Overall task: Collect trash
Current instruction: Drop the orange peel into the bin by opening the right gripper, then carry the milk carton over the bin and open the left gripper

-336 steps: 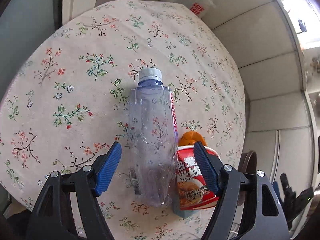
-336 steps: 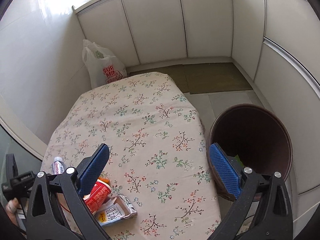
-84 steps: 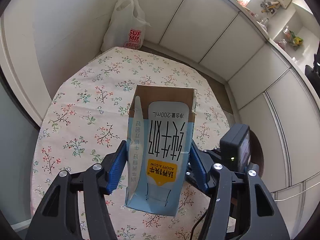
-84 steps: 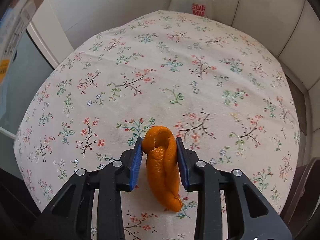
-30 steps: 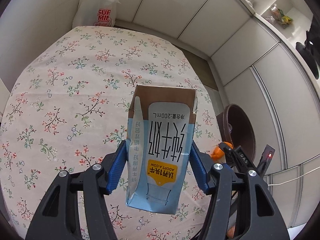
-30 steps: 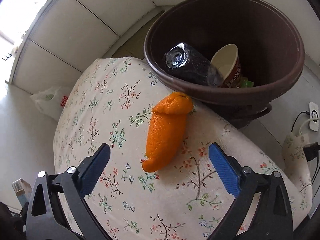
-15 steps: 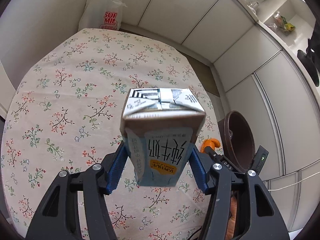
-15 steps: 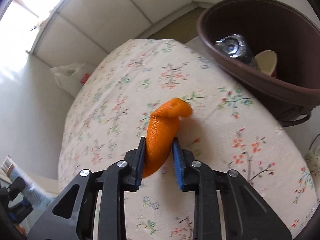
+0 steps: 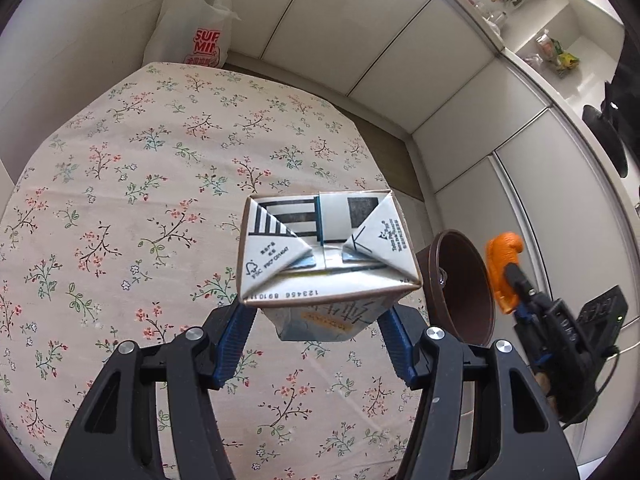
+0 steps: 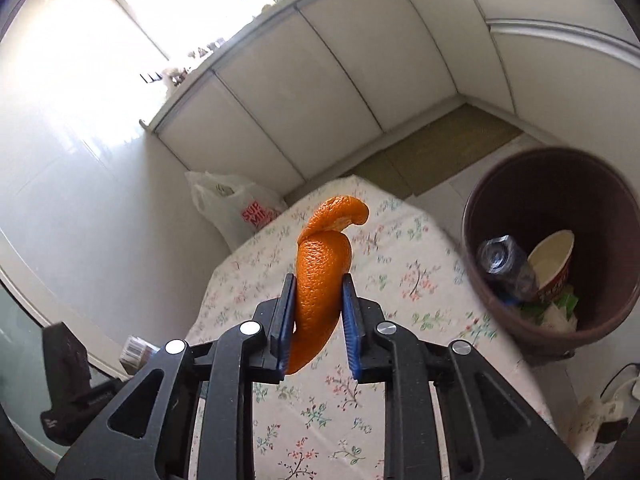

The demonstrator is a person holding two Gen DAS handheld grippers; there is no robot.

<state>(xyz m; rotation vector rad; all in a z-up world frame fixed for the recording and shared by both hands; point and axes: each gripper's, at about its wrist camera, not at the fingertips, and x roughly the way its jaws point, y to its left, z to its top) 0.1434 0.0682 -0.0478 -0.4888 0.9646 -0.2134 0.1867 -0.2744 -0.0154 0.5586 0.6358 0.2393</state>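
Observation:
My left gripper [image 9: 316, 340] is shut on a light blue milk carton [image 9: 326, 252], held above the floral table [image 9: 140, 200] with its folded end facing the camera. My right gripper [image 10: 318, 320] is shut on an orange peel [image 10: 324, 276], lifted above the table [image 10: 400, 288]. The peel and right gripper also show at the right of the left wrist view [image 9: 502, 264], close to the bin. The brown trash bin [image 10: 500, 316] stands beside the table at the right and holds a plastic bottle [image 10: 504, 264] and a red paper cup [image 10: 554, 264]. The bin also shows in the left wrist view [image 9: 460, 292].
A white plastic shopping bag [image 9: 192, 28] stands on the floor behind the table, also seen in the right wrist view [image 10: 236, 204]. White cabinet doors [image 10: 300, 92] line the walls. A cable and plug [image 10: 624, 388] lie on the floor at the lower right.
My right gripper has shut on the orange peel and lifted it off the table. My left gripper has tipped the carton so its folded end faces the camera.

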